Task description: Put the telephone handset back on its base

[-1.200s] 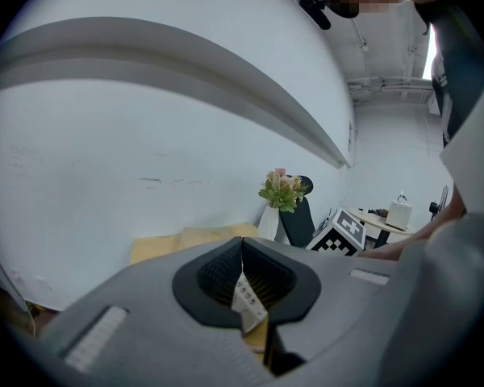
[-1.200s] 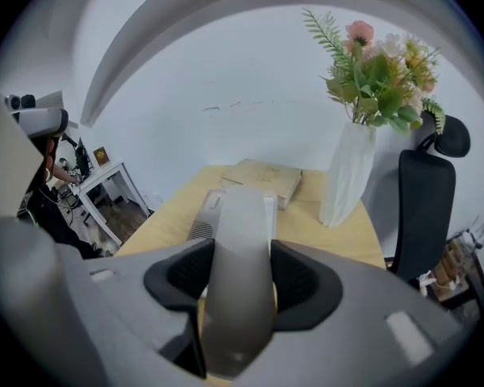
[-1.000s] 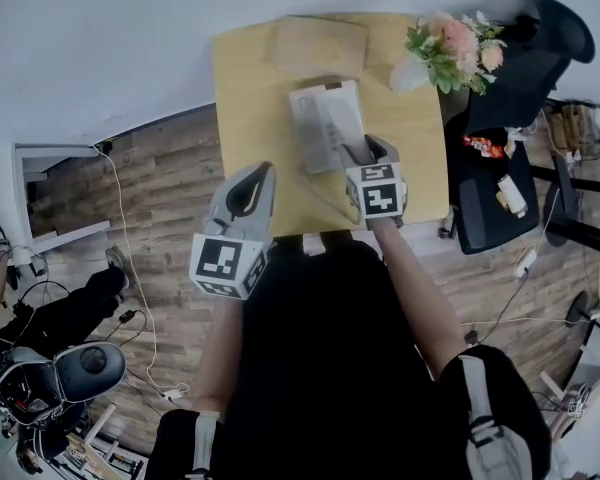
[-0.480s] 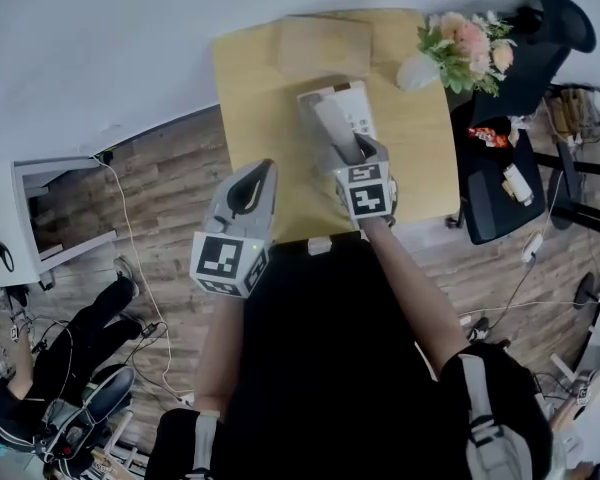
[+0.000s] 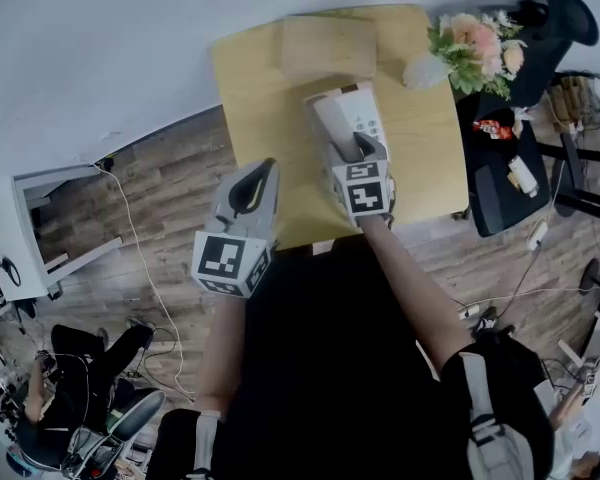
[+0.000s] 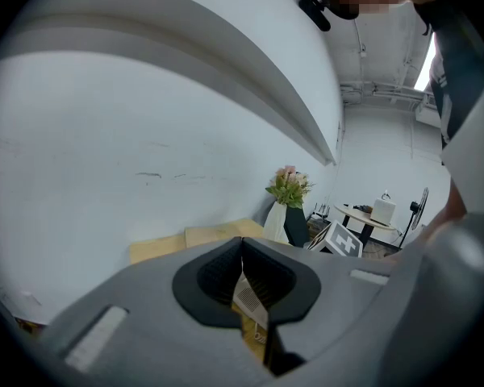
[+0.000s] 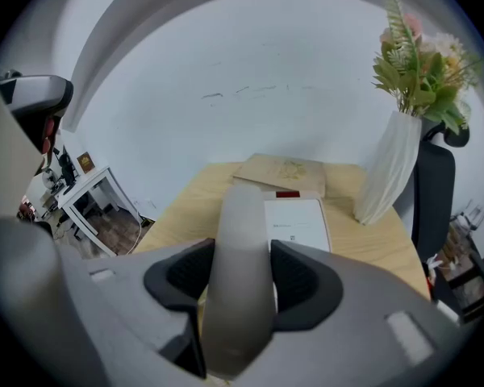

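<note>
A white telephone base [image 5: 363, 111] lies on the small wooden table [image 5: 250, 78]; in the right gripper view the base [image 7: 300, 226] sits just beyond the jaws. My right gripper [image 5: 348, 151] is shut on the pale grey handset [image 5: 334, 128], which points along the base's left side. Whether it touches the base I cannot tell. In the right gripper view the handset [image 7: 239, 240] fills the gap between the pads of the right gripper [image 7: 240, 274]. My left gripper [image 5: 263, 170] hovers over the table's near left edge, jaws together, holding nothing. In its own view the left gripper [image 6: 244, 252] shows only a thin slit.
A flat brown box [image 5: 328, 46] lies at the table's far edge behind the base. A white vase [image 5: 426, 70] with flowers [image 5: 477, 40] stands at the table's far right corner. A black office chair [image 5: 555, 23] stands to the right. A cable [image 5: 140, 258] runs over the wooden floor.
Both grippers have edged forward toward the table. The handset in the right gripper now reaches further along the base.
</note>
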The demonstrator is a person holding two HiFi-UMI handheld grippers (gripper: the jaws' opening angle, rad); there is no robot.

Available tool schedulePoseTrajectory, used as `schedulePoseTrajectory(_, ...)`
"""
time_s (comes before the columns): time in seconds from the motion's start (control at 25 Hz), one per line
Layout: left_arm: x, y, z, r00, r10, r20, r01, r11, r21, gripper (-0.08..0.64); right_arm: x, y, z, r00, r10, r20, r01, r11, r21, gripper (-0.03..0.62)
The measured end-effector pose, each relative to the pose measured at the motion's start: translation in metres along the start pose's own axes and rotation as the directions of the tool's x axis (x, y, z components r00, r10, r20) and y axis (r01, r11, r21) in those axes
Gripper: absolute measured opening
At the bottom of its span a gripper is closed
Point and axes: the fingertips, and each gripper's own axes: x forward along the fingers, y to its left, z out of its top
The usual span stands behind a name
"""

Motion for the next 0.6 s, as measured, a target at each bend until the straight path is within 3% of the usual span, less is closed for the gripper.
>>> schedulePoseTrajectory(0.6,0.012,0.037,-0.007,0.997,-0.073,-0.03,0.073,0.997,-0.007,0.011,0.018,0.014,0.004,0.997,-0.081,0.005,0.081,0.996,0.039,0.219)
